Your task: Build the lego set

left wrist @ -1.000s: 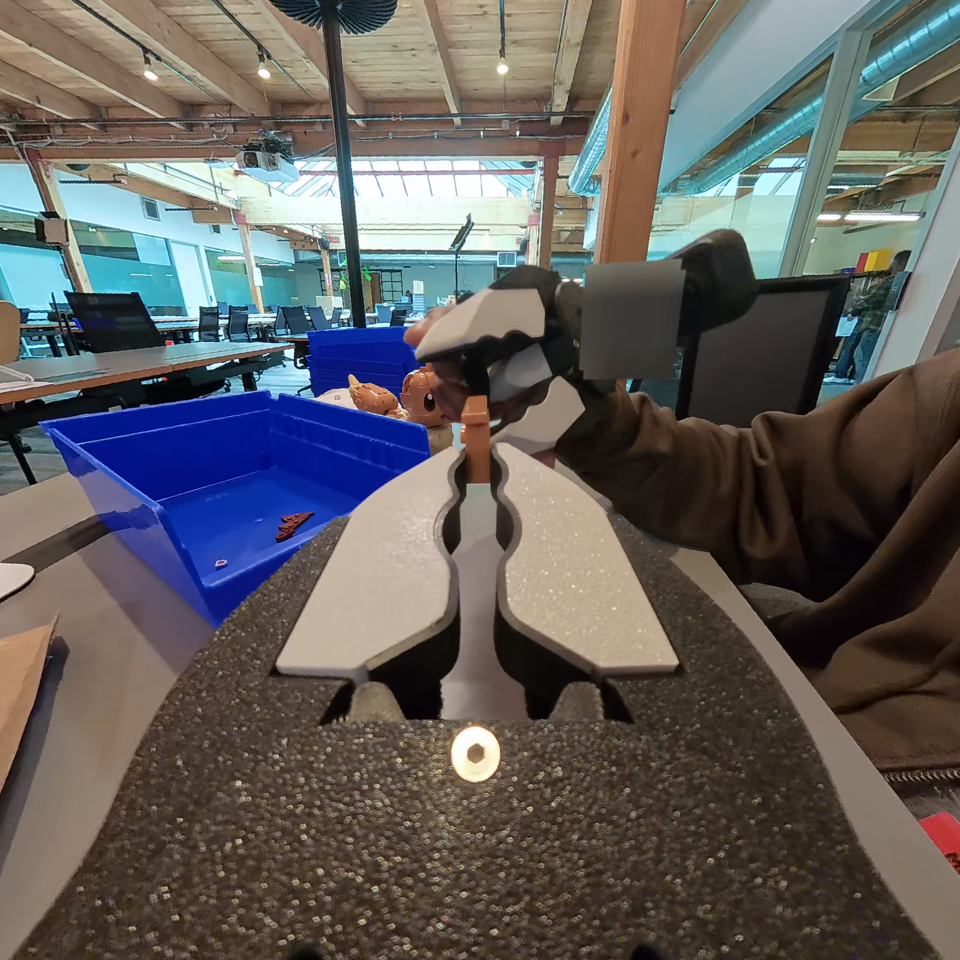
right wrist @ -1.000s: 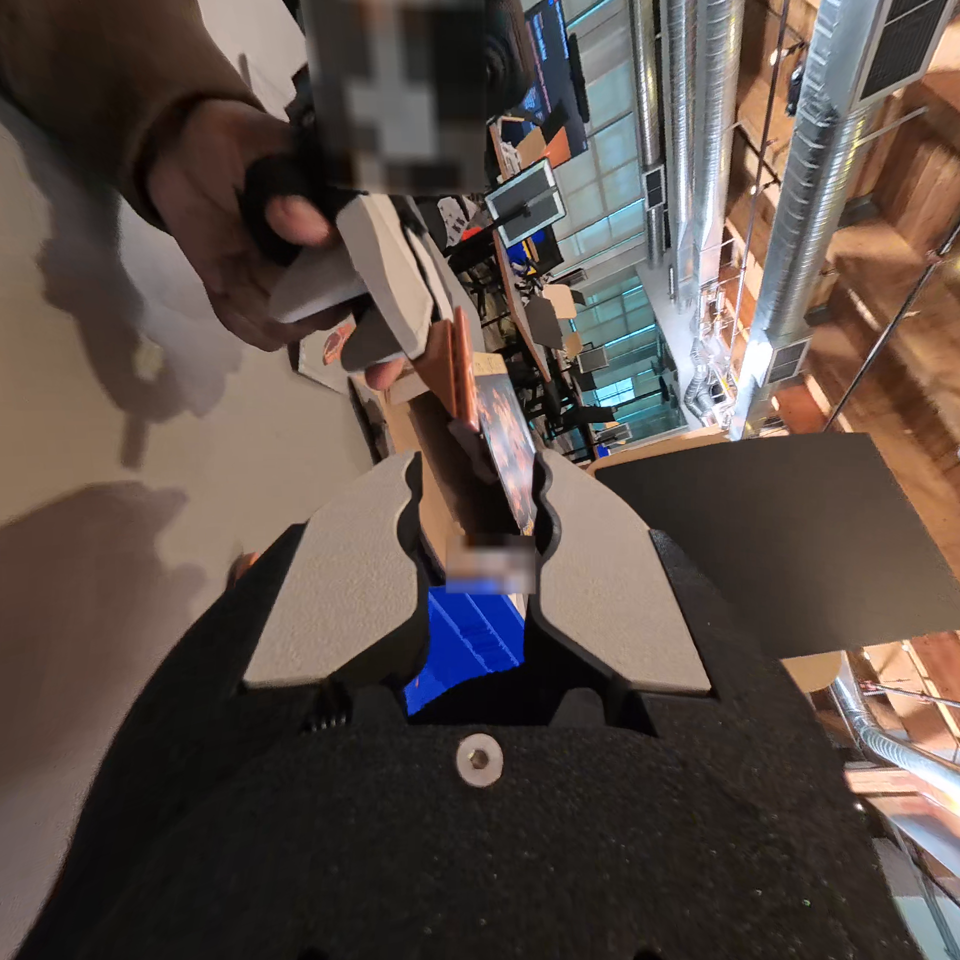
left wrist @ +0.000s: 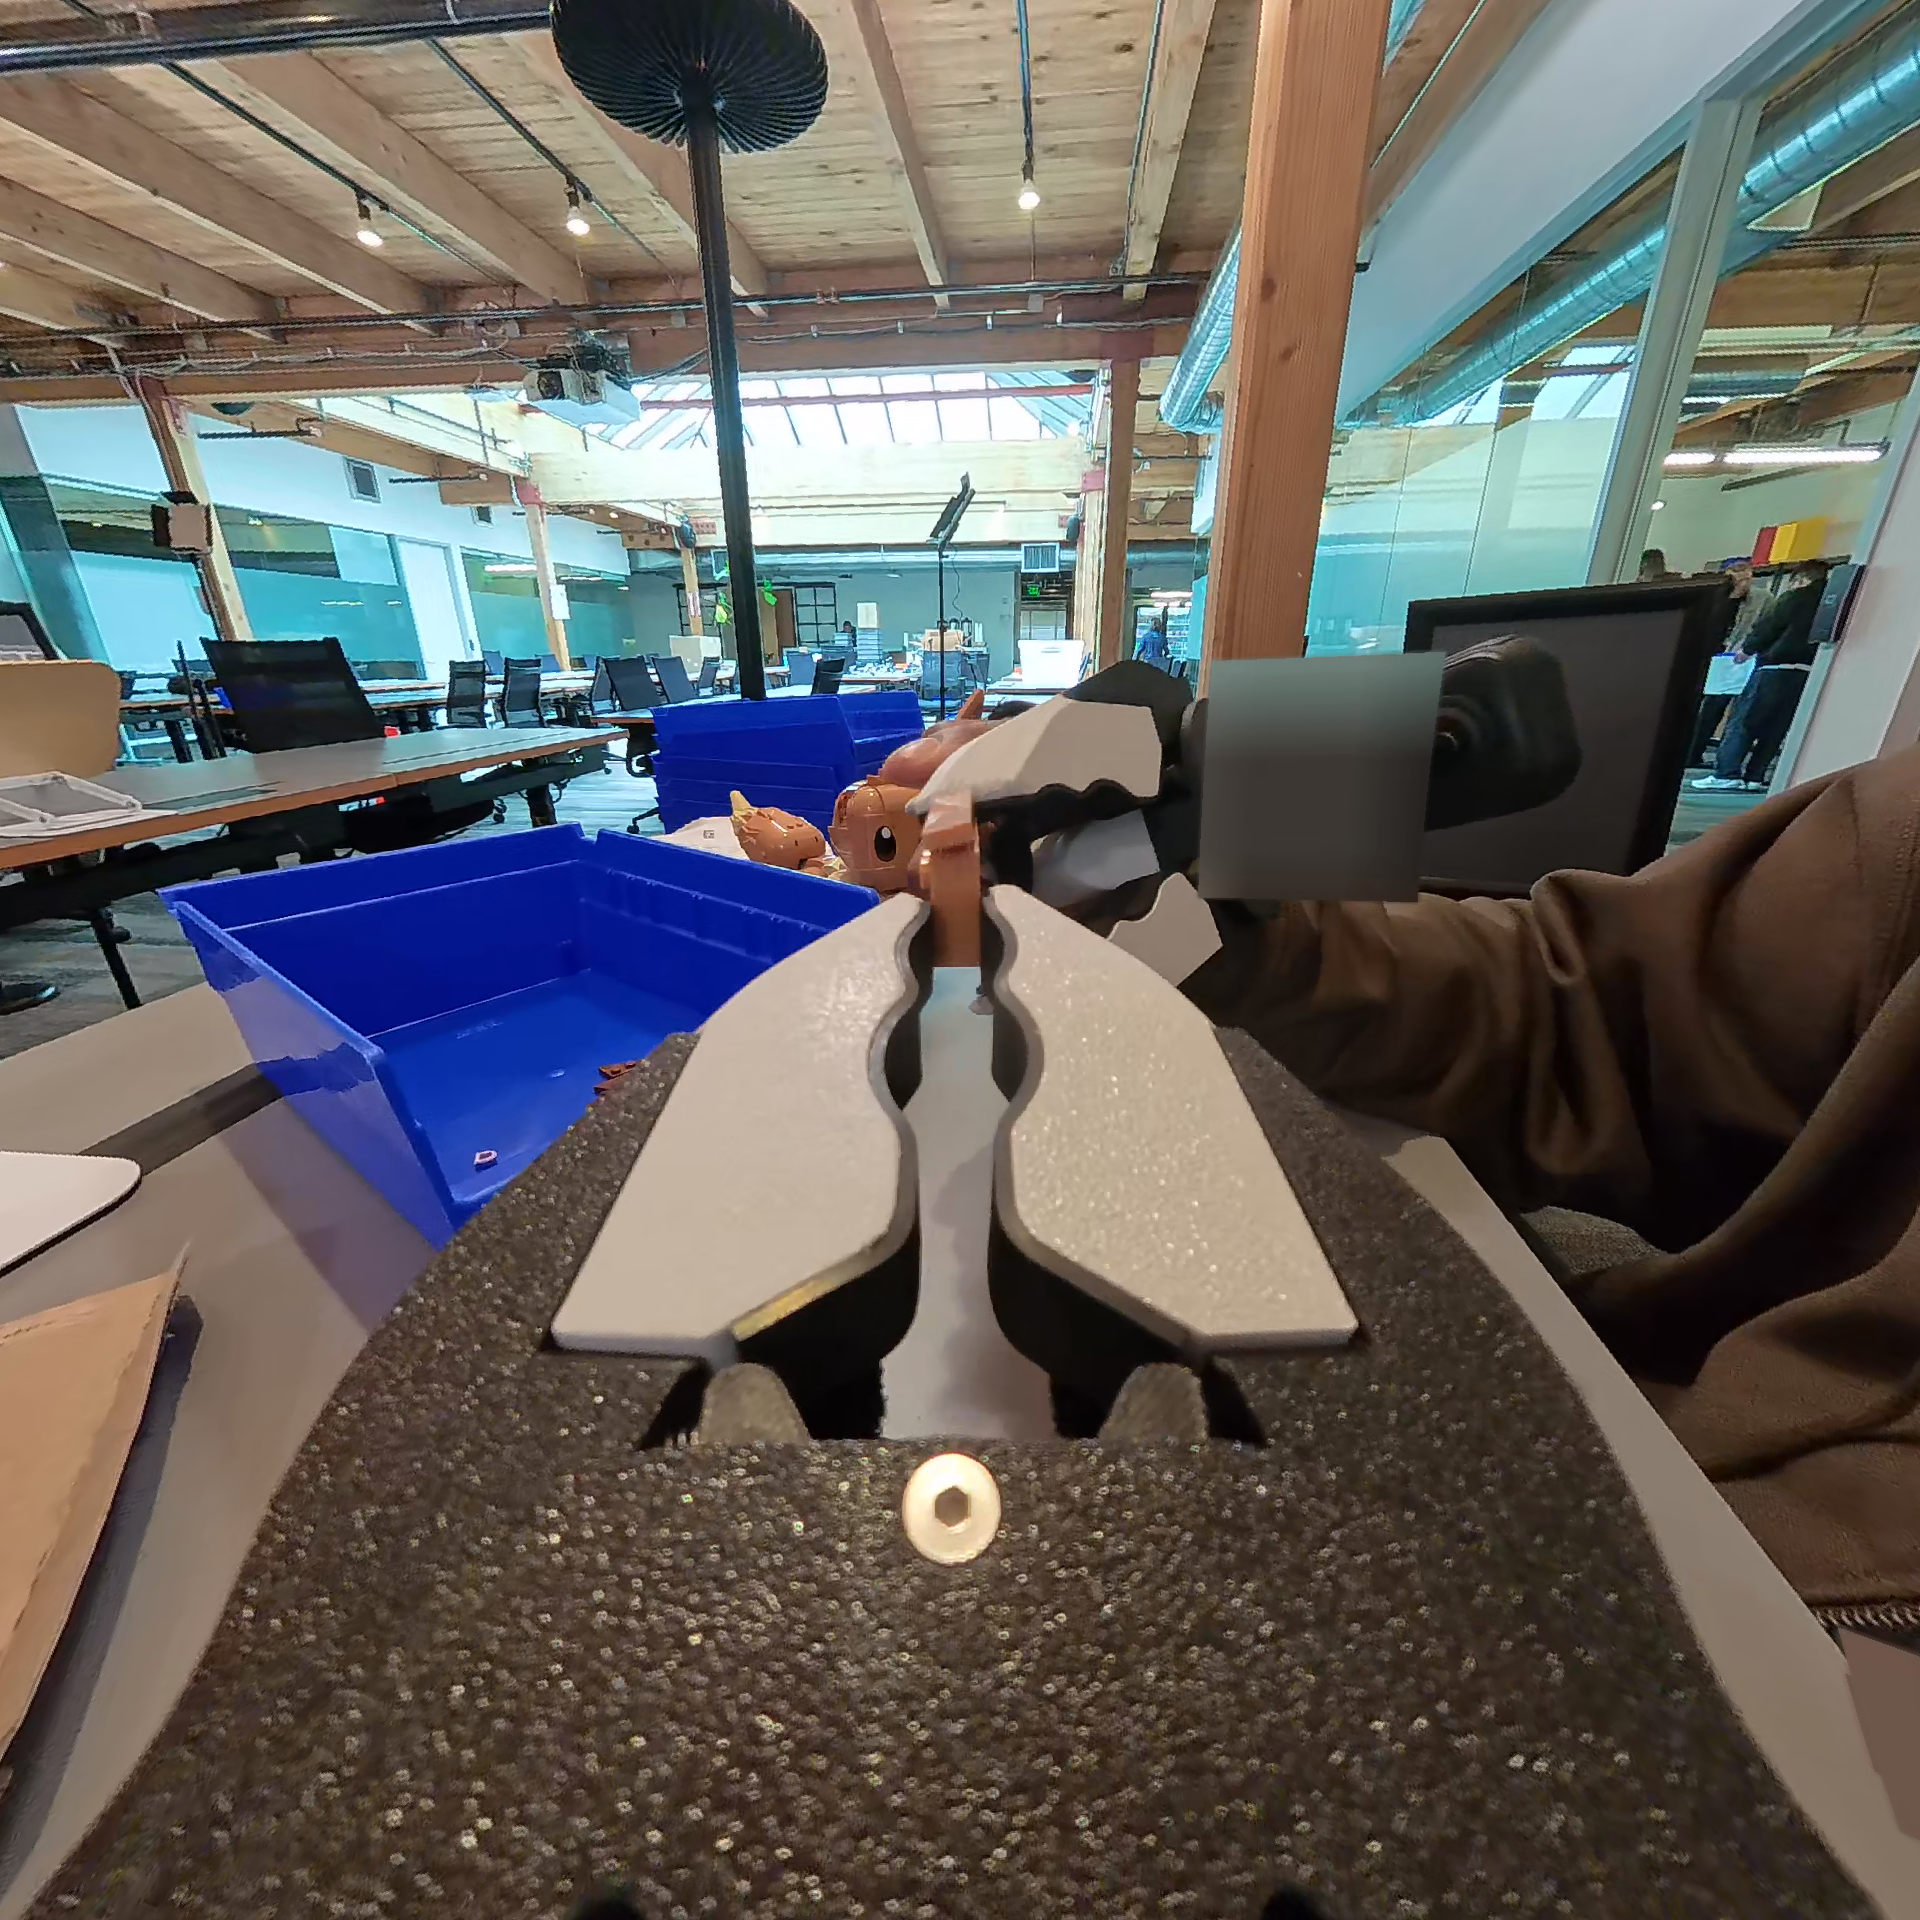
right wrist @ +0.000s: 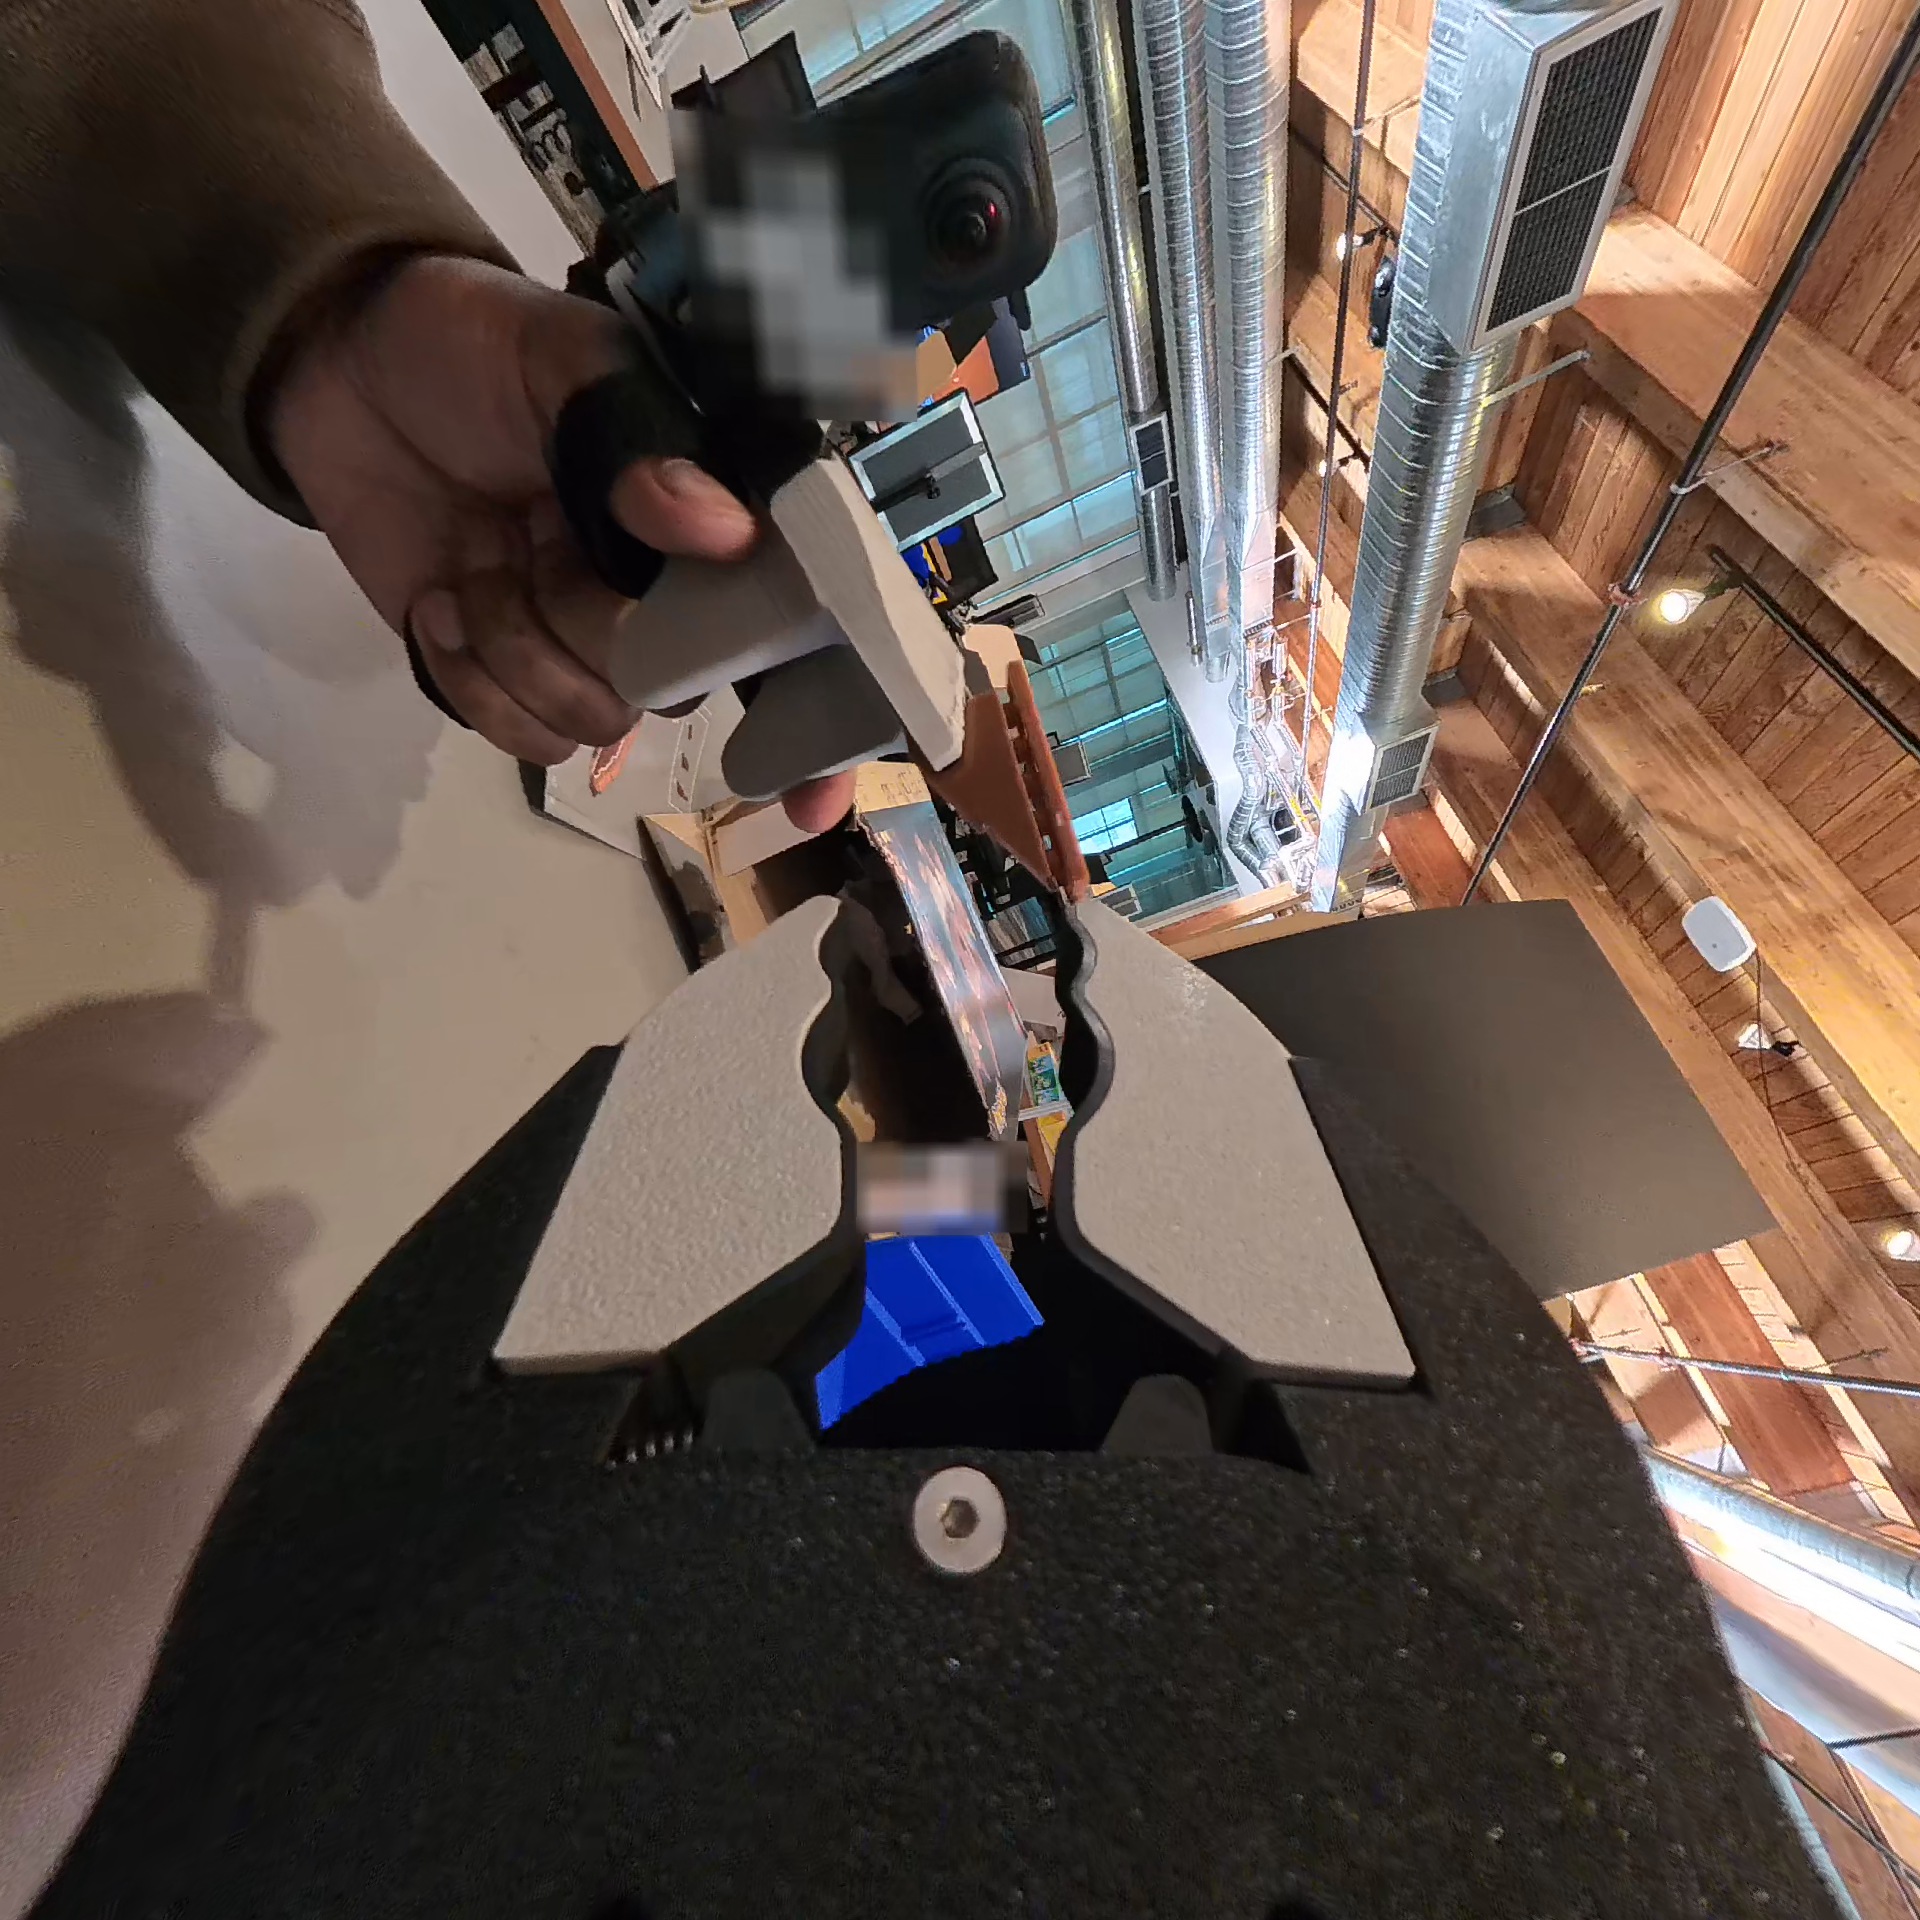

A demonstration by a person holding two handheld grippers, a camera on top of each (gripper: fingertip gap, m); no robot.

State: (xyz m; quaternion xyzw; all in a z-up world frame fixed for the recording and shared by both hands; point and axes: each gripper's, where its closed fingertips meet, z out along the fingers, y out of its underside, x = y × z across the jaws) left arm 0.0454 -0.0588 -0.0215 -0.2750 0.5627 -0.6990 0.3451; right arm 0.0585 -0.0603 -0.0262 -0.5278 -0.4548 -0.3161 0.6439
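Observation:
My left gripper is shut on a flat brown brick piece that stands up out of its fingertips above the grey table. My right gripper is open, with a wide gap between its fingers. In the right wrist view the brown piece sticks out of the left gripper's fingers, and its far end touches the tip of my right-hand finger. It does not lie between both pads. In the left wrist view the right gripper's upper finger rests against the top of the piece.
A blue bin with a few small brown pieces stands to the left. A brown brick-built toy animal and stacked blue bins are behind. Cardboard lies at the near left. A colourful box lies ahead of the right gripper. My left and right fingertips are right by each other.
The right gripper's fingers have closed a little. The two grippers have shifted: the brown piece's end was above the right gripper's gap and is now at its right fingertip. The left grasp is unchanged.

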